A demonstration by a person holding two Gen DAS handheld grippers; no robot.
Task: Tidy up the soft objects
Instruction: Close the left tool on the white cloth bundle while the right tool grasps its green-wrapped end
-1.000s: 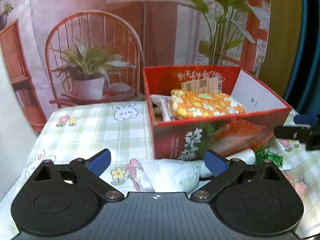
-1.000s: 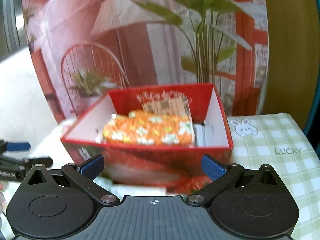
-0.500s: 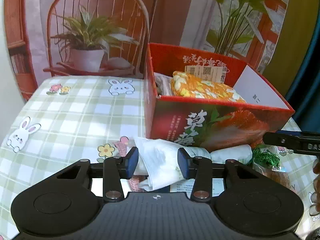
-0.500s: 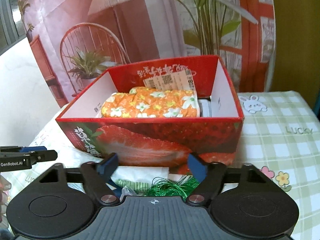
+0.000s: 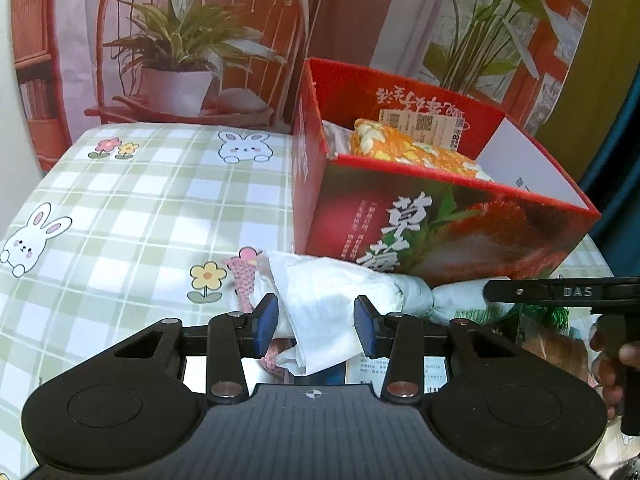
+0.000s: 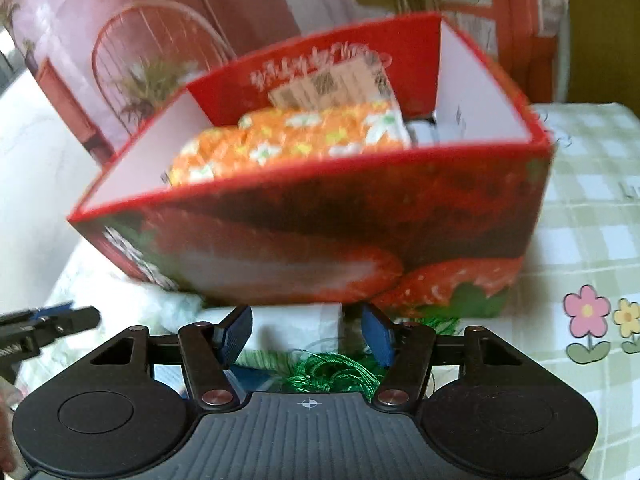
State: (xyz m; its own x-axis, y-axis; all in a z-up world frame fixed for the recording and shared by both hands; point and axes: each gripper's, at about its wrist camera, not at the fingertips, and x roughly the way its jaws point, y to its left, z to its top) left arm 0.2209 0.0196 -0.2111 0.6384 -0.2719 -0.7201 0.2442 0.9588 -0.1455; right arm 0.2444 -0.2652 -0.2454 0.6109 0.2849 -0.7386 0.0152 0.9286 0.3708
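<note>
A red strawberry-print box (image 5: 440, 232) stands on the checked tablecloth, with an orange floral packet (image 5: 408, 148) lying inside it. In front of the box lies a white soft bundle (image 5: 320, 304). My left gripper (image 5: 316, 324) is shut on it, both blue pads against its sides. In the blurred right wrist view the same box (image 6: 320, 232) fills the middle. My right gripper (image 6: 308, 334) is low in front of it and its jaws are closing. A white packet (image 6: 296, 324) and green string (image 6: 336, 372) lie between the pads, with a gap on the right.
The tablecloth (image 5: 132, 216) with rabbit and flower prints stretches to the left of the box. A printed backdrop of a chair and plants hangs behind the table. A person's hand (image 5: 612, 364) holds the other gripper at the right edge, beside green string (image 5: 536, 316).
Both grippers came down in front of the box. The left jaws went from wide to closed around the white bundle. The right jaws narrowed over the white packet and green string.
</note>
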